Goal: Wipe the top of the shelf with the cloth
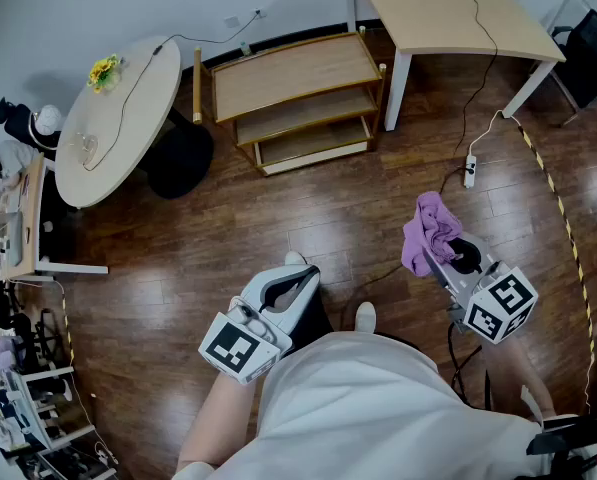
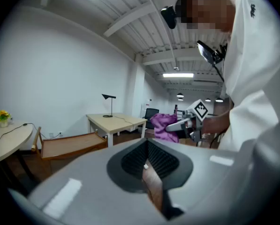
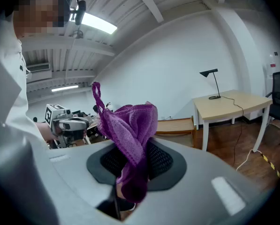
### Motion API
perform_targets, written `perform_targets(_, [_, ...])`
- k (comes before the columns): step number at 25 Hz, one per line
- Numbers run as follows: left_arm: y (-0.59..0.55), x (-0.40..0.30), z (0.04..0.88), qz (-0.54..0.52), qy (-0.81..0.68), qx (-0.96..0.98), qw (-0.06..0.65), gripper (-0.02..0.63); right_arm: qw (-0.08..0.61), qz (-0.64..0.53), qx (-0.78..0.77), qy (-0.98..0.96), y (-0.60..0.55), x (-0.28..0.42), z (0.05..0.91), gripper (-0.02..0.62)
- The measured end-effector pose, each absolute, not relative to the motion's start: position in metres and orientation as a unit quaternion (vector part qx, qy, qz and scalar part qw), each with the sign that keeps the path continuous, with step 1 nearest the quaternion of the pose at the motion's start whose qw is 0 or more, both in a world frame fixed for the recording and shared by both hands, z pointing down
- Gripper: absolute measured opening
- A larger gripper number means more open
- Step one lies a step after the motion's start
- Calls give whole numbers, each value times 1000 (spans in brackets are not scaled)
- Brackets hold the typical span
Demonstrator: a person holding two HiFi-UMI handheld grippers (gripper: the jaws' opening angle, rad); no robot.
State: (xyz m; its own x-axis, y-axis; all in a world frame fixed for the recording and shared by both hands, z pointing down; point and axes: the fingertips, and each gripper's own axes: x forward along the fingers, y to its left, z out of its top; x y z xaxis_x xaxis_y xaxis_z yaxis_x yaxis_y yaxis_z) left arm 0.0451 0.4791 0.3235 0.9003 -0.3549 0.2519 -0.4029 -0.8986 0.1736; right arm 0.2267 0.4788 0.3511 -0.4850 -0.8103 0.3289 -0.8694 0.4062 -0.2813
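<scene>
You had the cloth (image 1: pixel 426 230) pinched in the right gripper (image 1: pixel 443 258), up at your right side and well apart from the shelf (image 1: pixel 293 78), which stood across the wooden floor (image 1: pixel 278 218) beside the desk (image 1: pixel 458 13). The left gripper (image 1: pixel 296 280) hung low in front of you with its jaws pressed together on nothing. The cloth looked like a loose purple knit, and I judged it light, limp and in no way fragile. It would drape and fold wherever it was pushed and would probably drag on wood more than slide. Your hold was on a fold near the middle, which seemed secure enough for carrying. For wiping, though, you would likely want a good bunch of fabric beyond the jaw tips, so that cloth met the wood and not the gripper. The right gripper view showed what the head view could not: the jaws closed on the fabric, a wad standing above them and a short tail hanging below. From overhead the cloth simply covered the tips. The head view alone laid out the ground left to cover and the shelf's tiers, its top board apparently bare. The left gripper view added a side look at the cloth trailing off the other gripper — and showed the shelf's top only at a low, skimming angle.
</scene>
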Motion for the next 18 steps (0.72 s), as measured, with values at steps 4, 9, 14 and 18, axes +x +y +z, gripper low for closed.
perform_targets(4, [427,30,325,94,-202,968,114,18,78,212,513,-828,435,218,359,101])
perform_targets(9, [345,6,331,81,-184,974,105,18,94,215,525,-818,368,192,367,101])
perform_targets(14, [278,-23,323,79,-143,981,105,18,115,225,533,-807,295,159,371,101])
perform_targets(18, [237,-46,327,96,-132,982,97,18,119,216,542,-804,244,147,362,101])
